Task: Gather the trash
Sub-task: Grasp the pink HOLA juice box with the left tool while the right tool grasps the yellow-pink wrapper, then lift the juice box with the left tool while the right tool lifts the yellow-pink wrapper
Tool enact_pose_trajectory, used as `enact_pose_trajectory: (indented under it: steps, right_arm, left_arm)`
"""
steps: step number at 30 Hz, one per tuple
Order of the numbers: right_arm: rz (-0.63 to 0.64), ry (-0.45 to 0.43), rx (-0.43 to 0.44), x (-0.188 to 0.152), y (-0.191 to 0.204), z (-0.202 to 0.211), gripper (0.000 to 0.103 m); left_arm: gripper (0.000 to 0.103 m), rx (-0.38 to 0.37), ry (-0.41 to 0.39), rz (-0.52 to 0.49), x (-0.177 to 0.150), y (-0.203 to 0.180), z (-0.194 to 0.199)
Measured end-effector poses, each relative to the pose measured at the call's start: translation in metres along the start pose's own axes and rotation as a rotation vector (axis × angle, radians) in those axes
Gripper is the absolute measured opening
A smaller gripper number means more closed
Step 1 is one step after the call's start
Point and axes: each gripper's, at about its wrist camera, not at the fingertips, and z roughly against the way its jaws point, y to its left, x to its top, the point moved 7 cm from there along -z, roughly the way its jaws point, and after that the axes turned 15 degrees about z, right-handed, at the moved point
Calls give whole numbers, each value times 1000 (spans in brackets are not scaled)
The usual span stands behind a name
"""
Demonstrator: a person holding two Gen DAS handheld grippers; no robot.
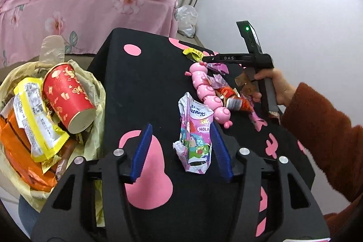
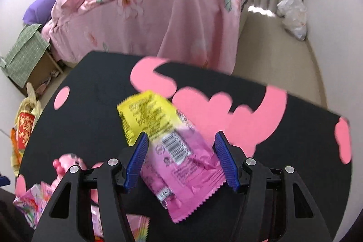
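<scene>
In the left wrist view my left gripper [image 1: 181, 149] is open, its blue pads either side of a crumpled pink Kleenex tissue pack [image 1: 196, 140] lying on the black table [image 1: 140, 87]. A trash bag [image 1: 20, 183] at the table's left edge holds a red paper cup [image 1: 68, 96], a yellow wrapper [image 1: 36, 119] and orange packets. In the right wrist view my right gripper [image 2: 180, 158] is open around a yellow-and-pink snack wrapper [image 2: 168, 144] on the table; the wrapper lies between the pads, not pinched. The right gripper also shows in the left wrist view [image 1: 229, 57] over a yellow wrapper [image 1: 194, 53].
A pink caterpillar toy [image 1: 208, 92] lies mid-table with purple and red wrappers [image 1: 231, 96] beside it. A bed with pink floral bedding [image 1: 68, 1] stands behind the table. A clear plastic bag [image 2: 292, 15] sits on the floor by the wall. A cardboard box [image 2: 29, 60] stands at the left.
</scene>
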Motion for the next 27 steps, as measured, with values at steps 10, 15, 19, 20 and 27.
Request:
enact_pose_trajectory:
  steps: [10, 15, 19, 20, 27]
  right_arm:
    - [116, 49, -38, -20, 31, 20, 13]
    - [83, -48, -106, -33, 38, 66, 12]
    - [59, -148, -128, -44, 50, 119, 12]
    - [47, -178, -145, -50, 53, 136, 12]
    - [-23, -274, -180, -98, 74, 199, 12]
  left_arm:
    - [57, 43, 33, -35, -5, -6, -23]
    - [57, 52, 43, -35, -11, -8, -23]
    - [57, 81, 50, -63, -15, -15, -25]
    - [57, 87, 51, -67, -16, -16, -25]
    - [57, 101, 45, -110, -22, -29, -22]
